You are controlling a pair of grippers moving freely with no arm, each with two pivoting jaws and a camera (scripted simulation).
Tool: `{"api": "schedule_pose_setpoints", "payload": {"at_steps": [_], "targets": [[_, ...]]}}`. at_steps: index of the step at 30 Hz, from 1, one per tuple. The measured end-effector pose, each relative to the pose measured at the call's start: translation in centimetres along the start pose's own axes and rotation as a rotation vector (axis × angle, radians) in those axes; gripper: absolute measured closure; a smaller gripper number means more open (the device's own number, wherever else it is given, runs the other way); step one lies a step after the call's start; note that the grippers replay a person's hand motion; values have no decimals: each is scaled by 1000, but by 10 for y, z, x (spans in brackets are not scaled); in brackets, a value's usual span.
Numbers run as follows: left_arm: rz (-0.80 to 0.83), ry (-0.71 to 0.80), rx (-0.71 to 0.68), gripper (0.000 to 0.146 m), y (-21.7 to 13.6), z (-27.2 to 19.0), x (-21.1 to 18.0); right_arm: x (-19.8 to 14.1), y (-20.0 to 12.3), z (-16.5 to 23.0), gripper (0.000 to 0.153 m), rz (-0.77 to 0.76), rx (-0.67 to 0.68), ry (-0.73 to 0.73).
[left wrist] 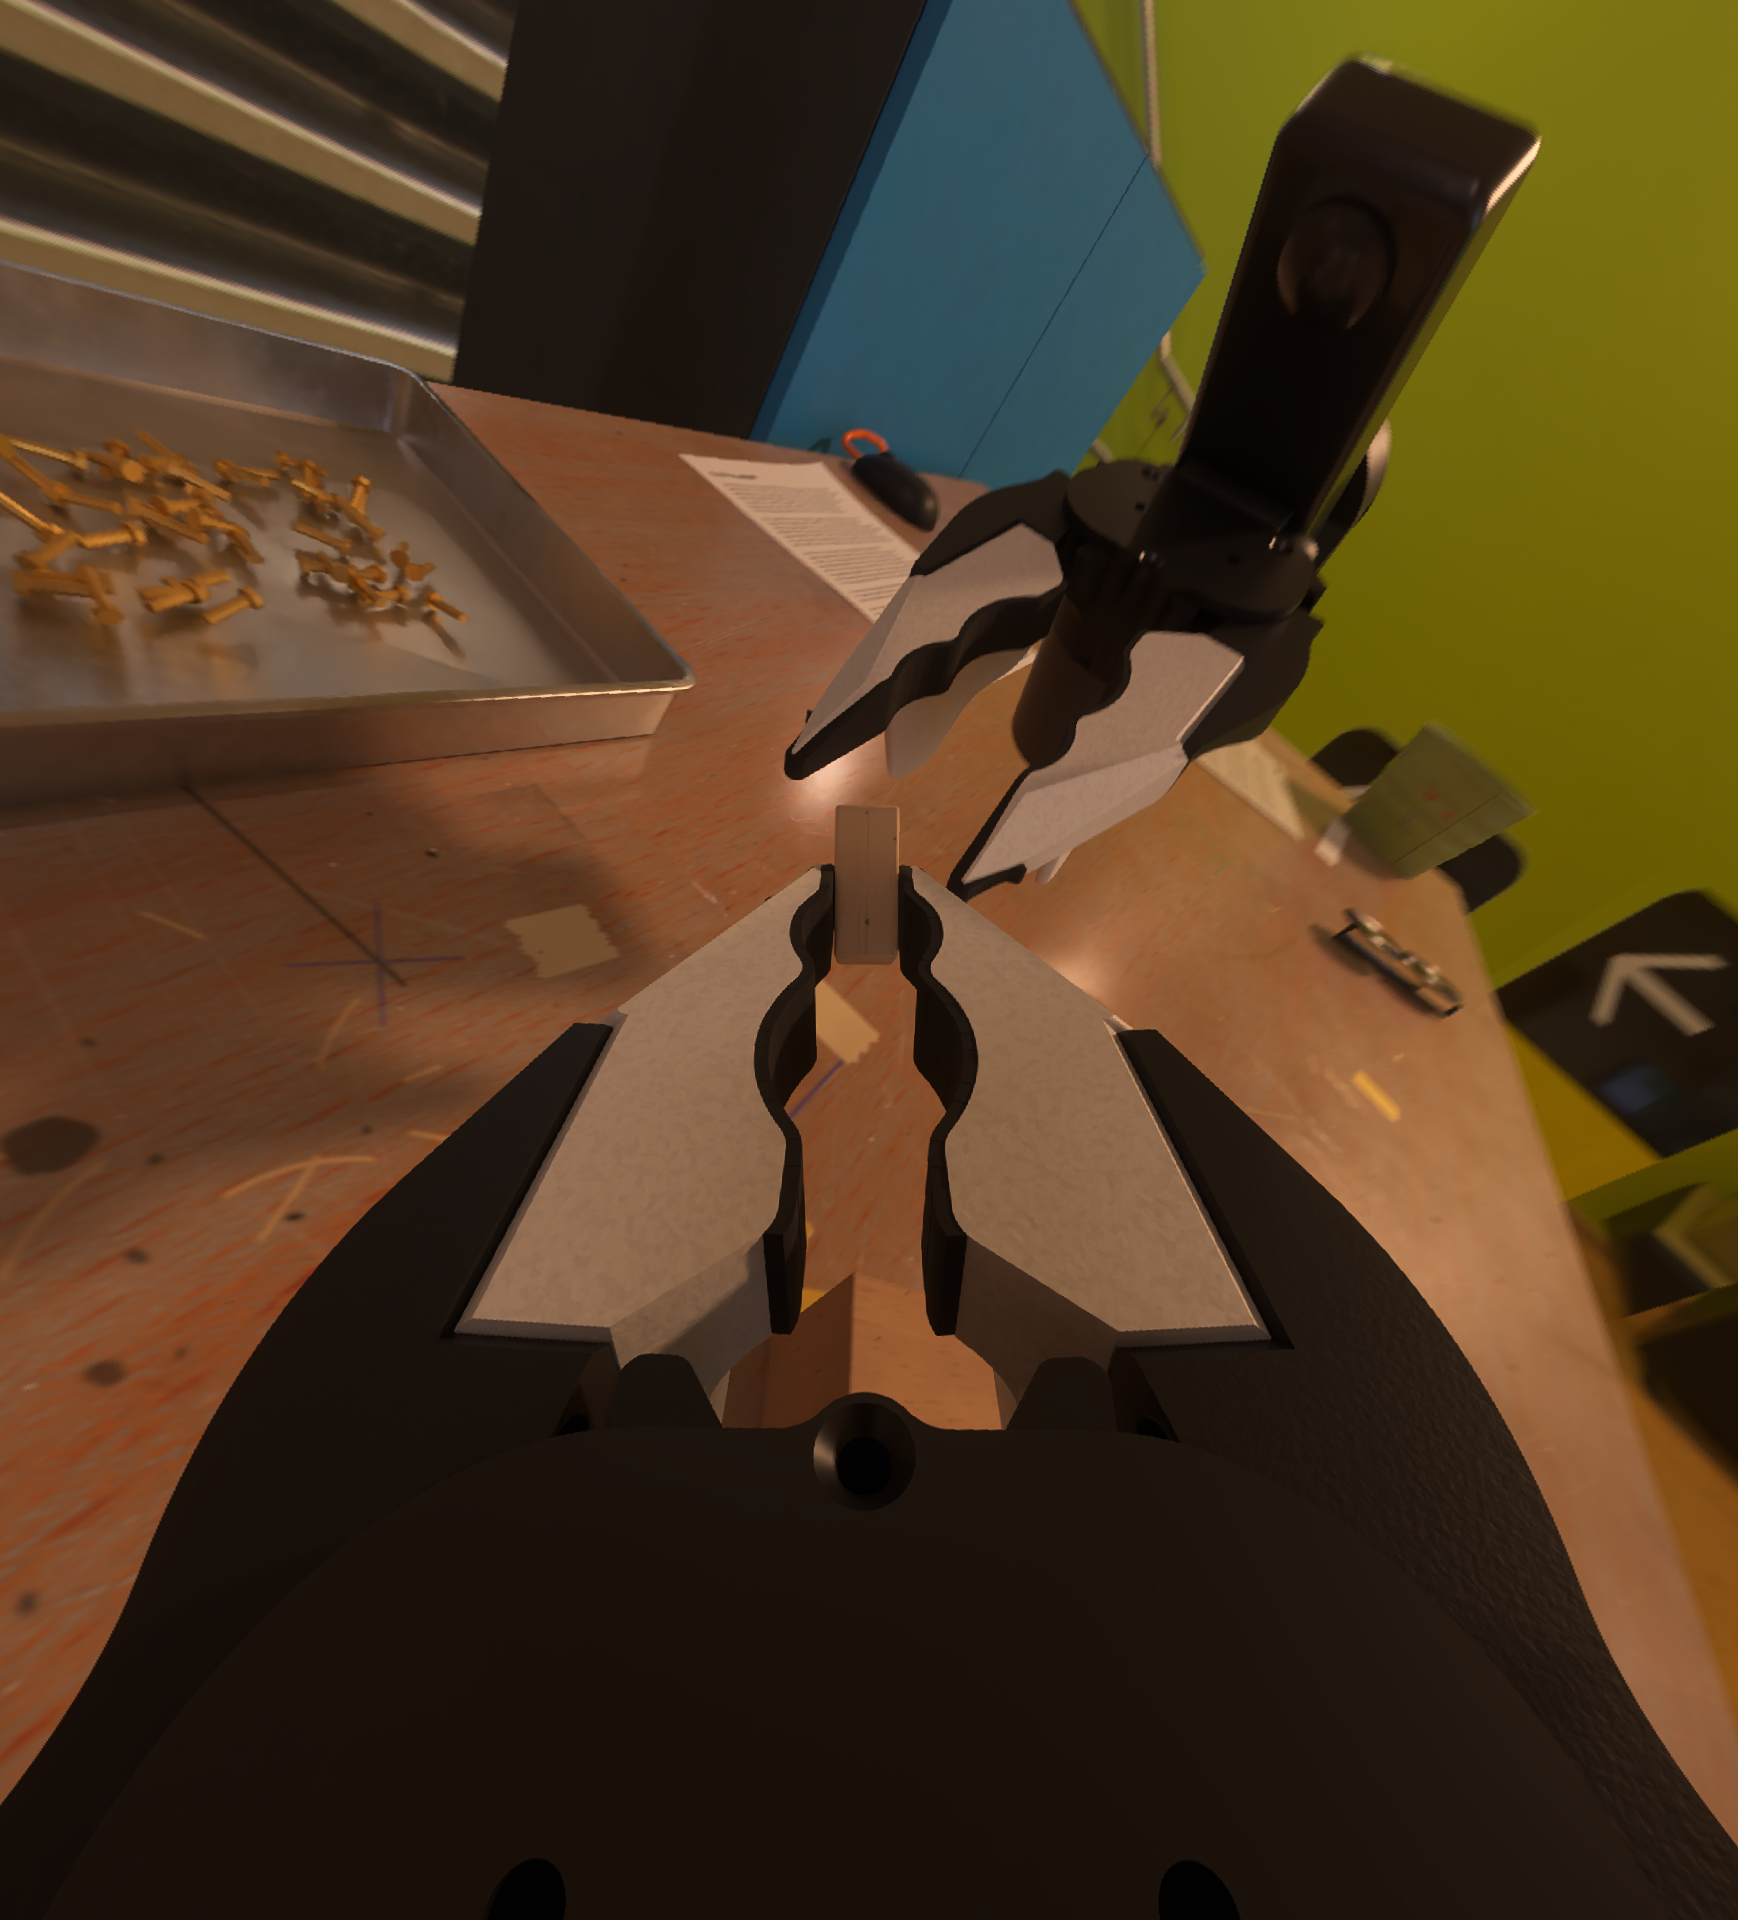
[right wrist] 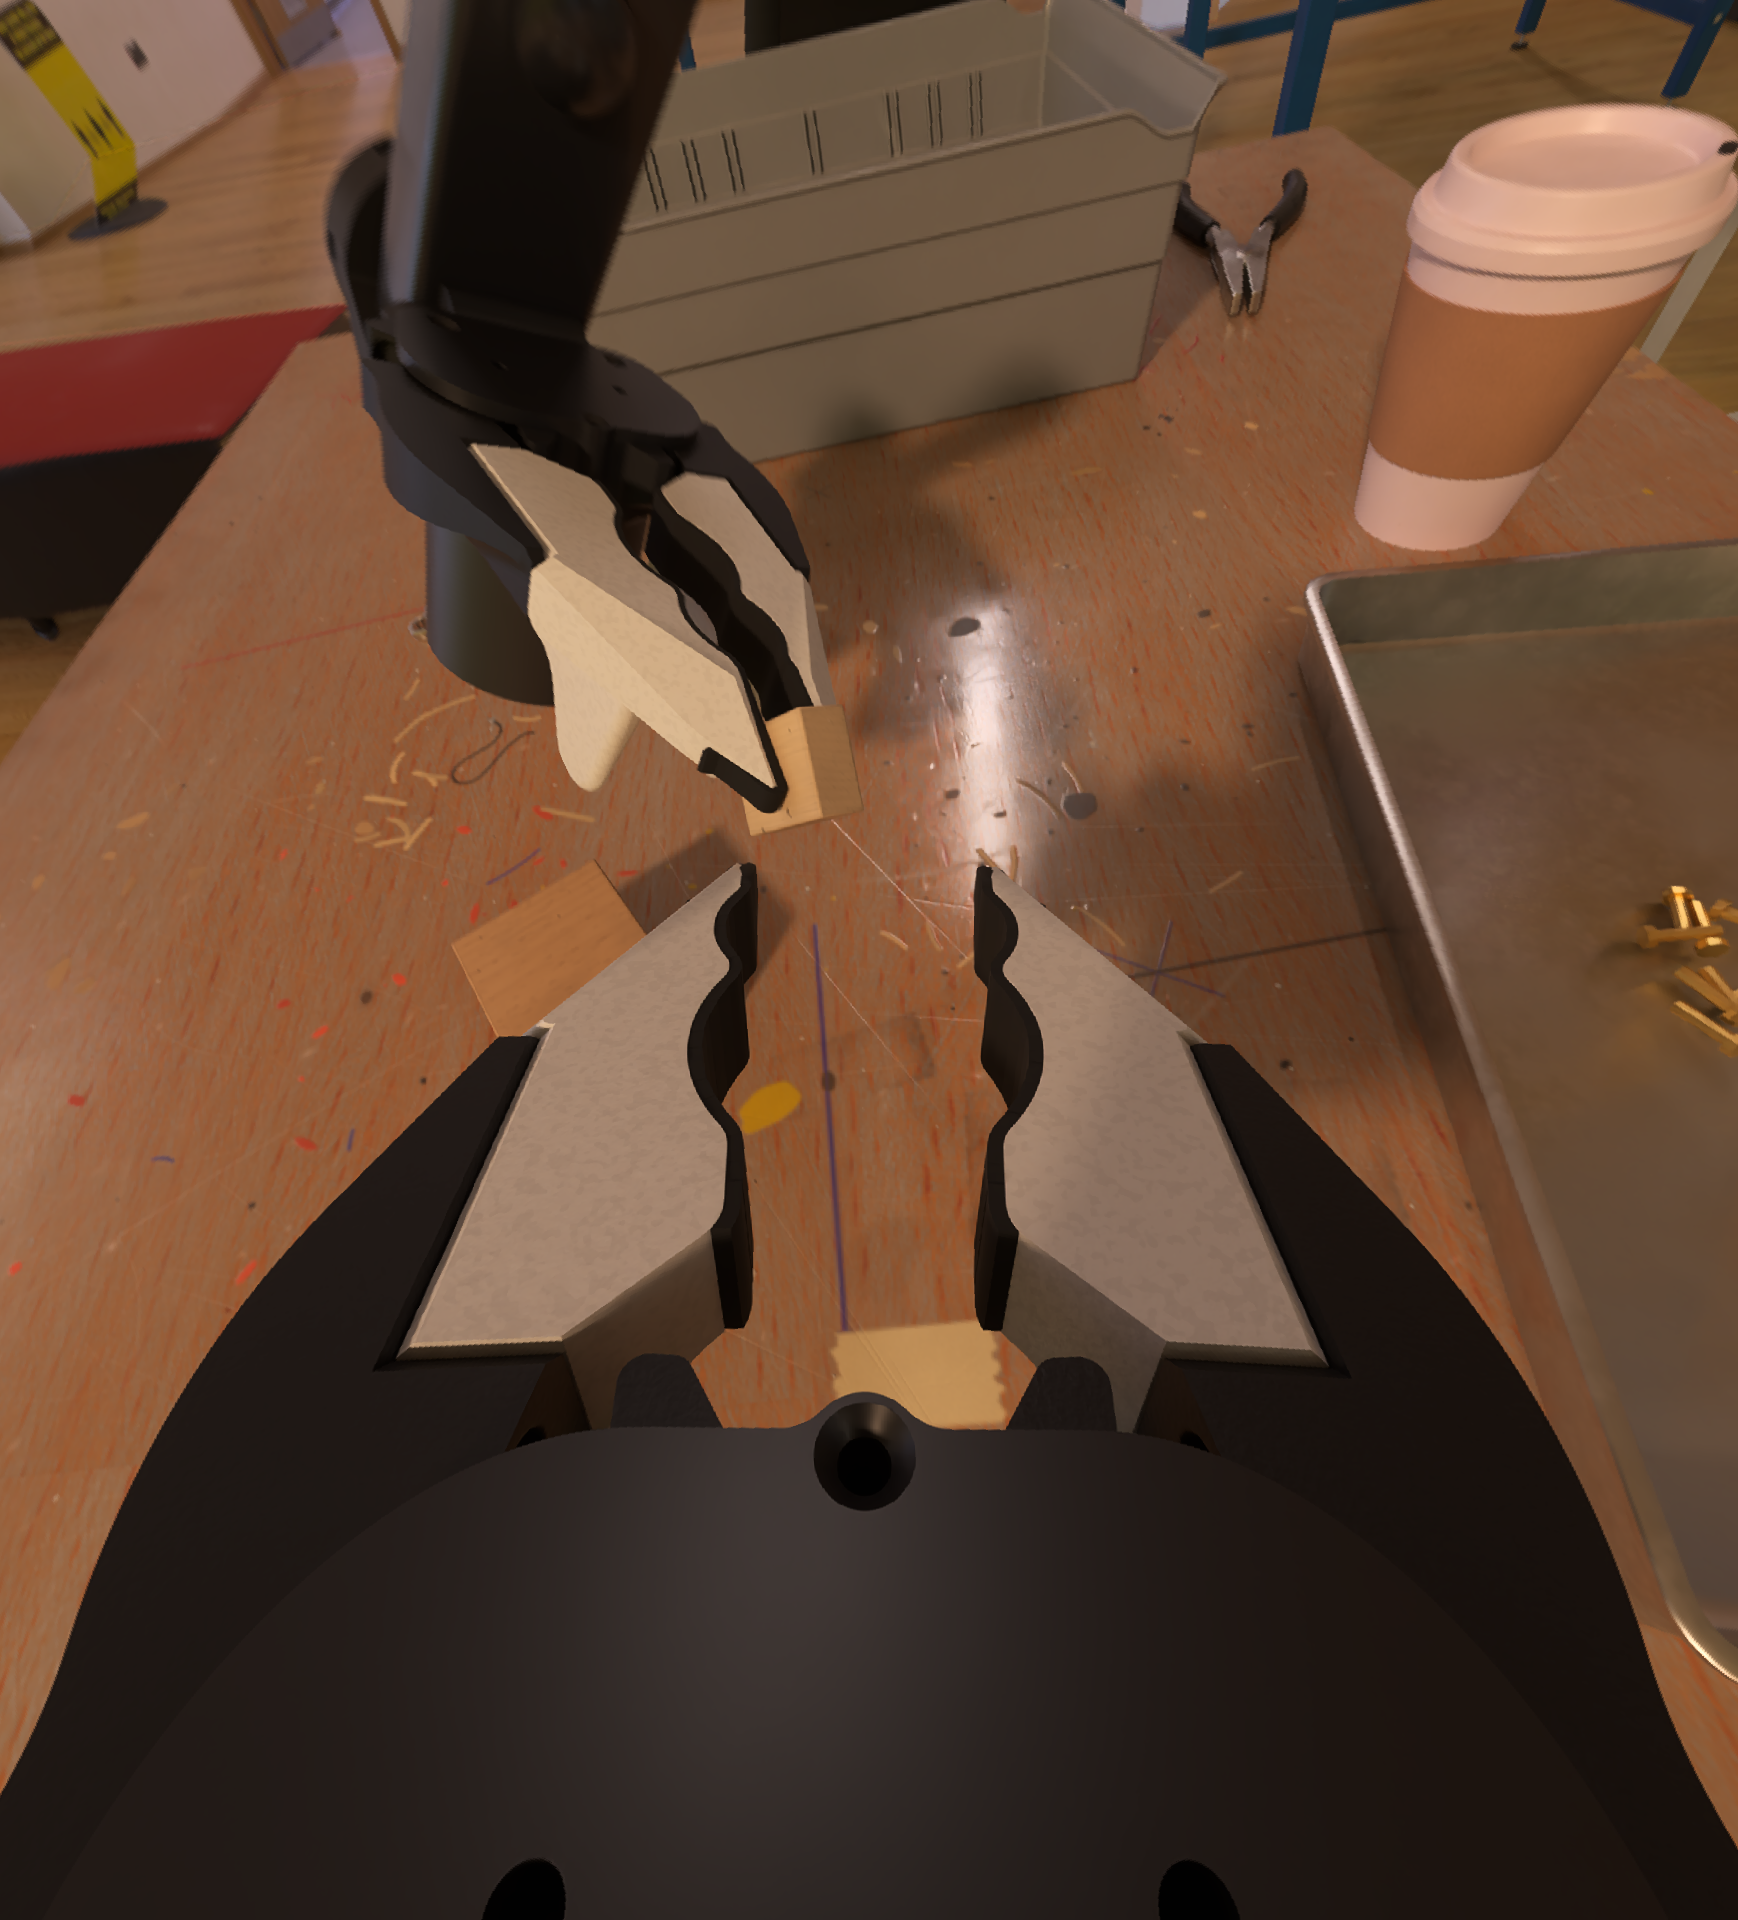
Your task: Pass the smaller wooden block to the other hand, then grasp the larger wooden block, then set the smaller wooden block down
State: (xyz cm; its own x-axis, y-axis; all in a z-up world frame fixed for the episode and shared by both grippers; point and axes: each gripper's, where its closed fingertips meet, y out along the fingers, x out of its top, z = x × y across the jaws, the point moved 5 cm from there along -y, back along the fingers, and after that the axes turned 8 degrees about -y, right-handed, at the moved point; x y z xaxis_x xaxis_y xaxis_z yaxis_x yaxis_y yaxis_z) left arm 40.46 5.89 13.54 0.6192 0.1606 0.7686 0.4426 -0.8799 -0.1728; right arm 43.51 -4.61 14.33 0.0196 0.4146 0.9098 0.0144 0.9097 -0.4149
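Observation:
My left gripper is shut on the smaller wooden block, a pale block pinched at the fingertips above the wooden table. It also shows in the right wrist view, holding the smaller block. My right gripper is open and empty, just short of the held block. In the left wrist view it hovers open just beyond the block. The larger wooden block lies on the table beside my right gripper's left finger, partly hidden by it.
A metal tray with several brass screws is at the left; it also shows at the right in the right wrist view. A coffee cup, a grey bin, pliers and a paper sheet lie farther off.

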Motion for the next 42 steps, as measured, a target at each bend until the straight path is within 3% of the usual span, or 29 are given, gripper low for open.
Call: {"api": "schedule_pose_setpoints", "payload": {"at_steps": [6,9,13,20,28,42], "targets": [[-105,-201,-162,135,-5,2,6,8,3,6,107,-29,-65,-30],[-161,-263,-237,135,-7,2,10,15,6,10,108,-88,-74,65],[-239,-332,-330,135,-12,0,15,21,6,8,114,-250,-63,294],[-296,-271,-321,135,-12,-6,17,25,17,14,118,-288,-7,467],[-342,-267,-316,135,-10,-5,16,24,15,15,133,-526,152,750],[-373,-320,-402,135,-3,-13,17,20,7,17,140,-641,187,777]]}}
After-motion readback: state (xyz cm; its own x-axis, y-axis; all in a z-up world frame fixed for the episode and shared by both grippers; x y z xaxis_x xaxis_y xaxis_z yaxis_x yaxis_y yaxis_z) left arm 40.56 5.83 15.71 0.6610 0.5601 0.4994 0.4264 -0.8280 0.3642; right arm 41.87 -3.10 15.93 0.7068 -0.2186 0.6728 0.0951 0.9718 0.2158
